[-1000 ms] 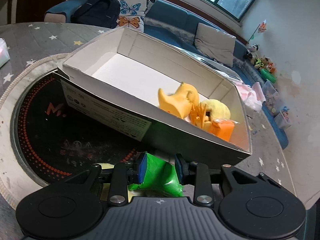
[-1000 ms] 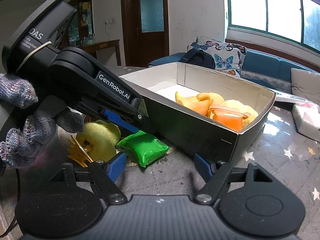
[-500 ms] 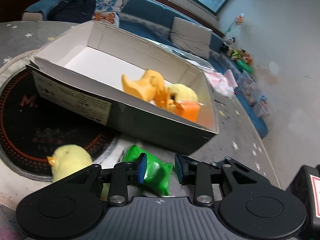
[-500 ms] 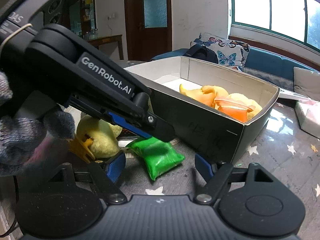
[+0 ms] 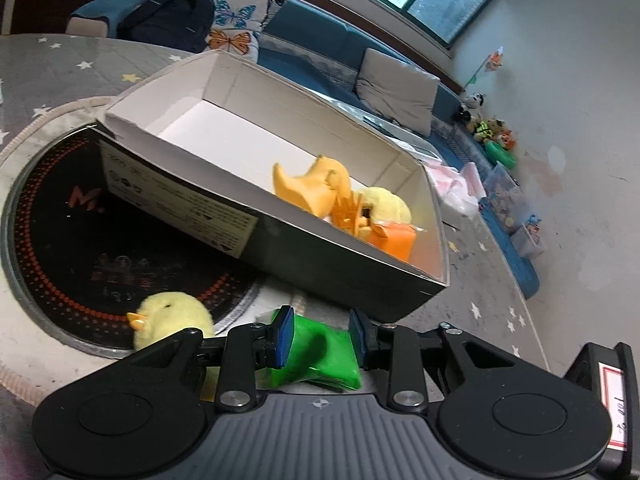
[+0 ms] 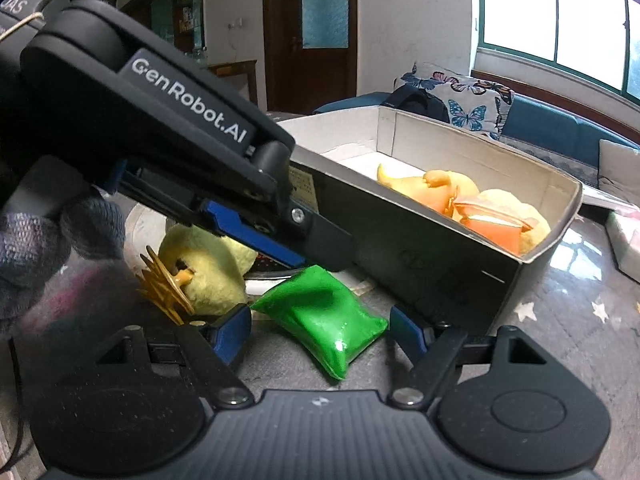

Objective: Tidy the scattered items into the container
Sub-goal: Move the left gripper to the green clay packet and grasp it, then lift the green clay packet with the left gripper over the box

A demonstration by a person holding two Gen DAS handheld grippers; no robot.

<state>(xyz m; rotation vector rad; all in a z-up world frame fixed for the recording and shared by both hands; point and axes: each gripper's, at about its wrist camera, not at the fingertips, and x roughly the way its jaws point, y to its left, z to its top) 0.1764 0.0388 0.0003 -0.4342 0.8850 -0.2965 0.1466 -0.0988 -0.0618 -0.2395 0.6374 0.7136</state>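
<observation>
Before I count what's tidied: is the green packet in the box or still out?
Out. The green packet lies on the table in front of the box, between the left claw's pads.

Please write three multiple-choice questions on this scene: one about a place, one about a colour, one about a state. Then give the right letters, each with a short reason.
1. Where is the chick that lies beside the pouch?
A. outside the box, on the table
B. inside the box
C. on top of the pouch

2. What colour is the pouch?
A. red
B. green
C. blue

3. How do the jaws of the right gripper stand?
A. shut on the pouch
B. shut on the chick
C. open, gripping nothing

Answers: 1 A, the chick lies in front of the box's dark wall. 2 B, the pouch is bright green in both views. 3 C, both pads stand clear of the pouch.
</observation>
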